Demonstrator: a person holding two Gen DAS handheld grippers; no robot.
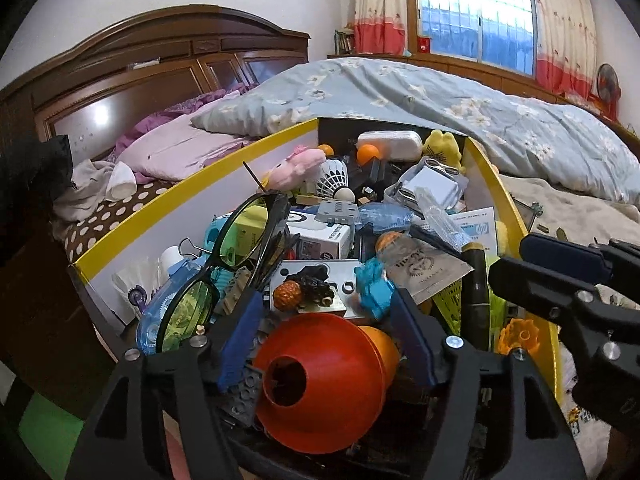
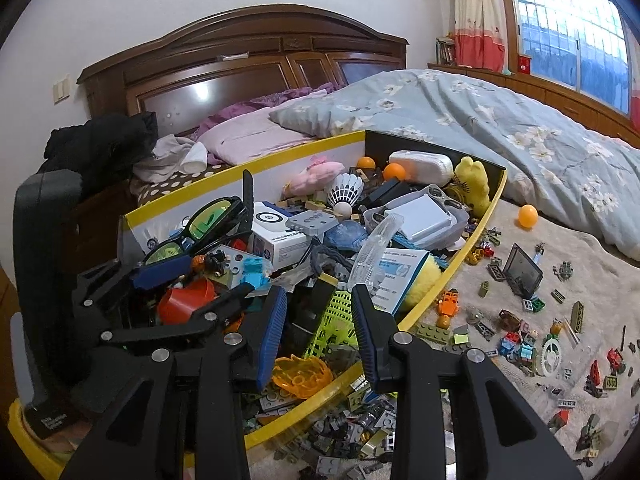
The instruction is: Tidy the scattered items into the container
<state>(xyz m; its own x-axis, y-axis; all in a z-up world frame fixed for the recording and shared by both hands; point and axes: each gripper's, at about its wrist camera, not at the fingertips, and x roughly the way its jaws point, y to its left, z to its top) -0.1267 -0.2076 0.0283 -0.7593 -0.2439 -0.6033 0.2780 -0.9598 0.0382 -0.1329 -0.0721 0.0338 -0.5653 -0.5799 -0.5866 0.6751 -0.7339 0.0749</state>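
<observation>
Yellow-rimmed box (image 2: 460, 264) on the bed is nearly full; toy bricks (image 2: 520, 344) remain scattered on the blanket (image 2: 520, 272) beside it. Left gripper (image 1: 324, 340) spread over a red funnel (image 1: 316, 380); right gripper (image 2: 320, 332) spread, empty.

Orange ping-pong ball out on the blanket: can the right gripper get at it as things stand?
Probably yes. The orange ping-pong ball lies alone on the blanket, outside the yellow-rimmed box. The right gripper is open, empty and over the box; only low bricks lie between.

bed (image 2: 460, 292) | container (image 2: 472, 236) | bricks (image 2: 520, 344) (scattered) | orange ball (image 2: 528, 215) | quilt (image 2: 500, 128)
</observation>
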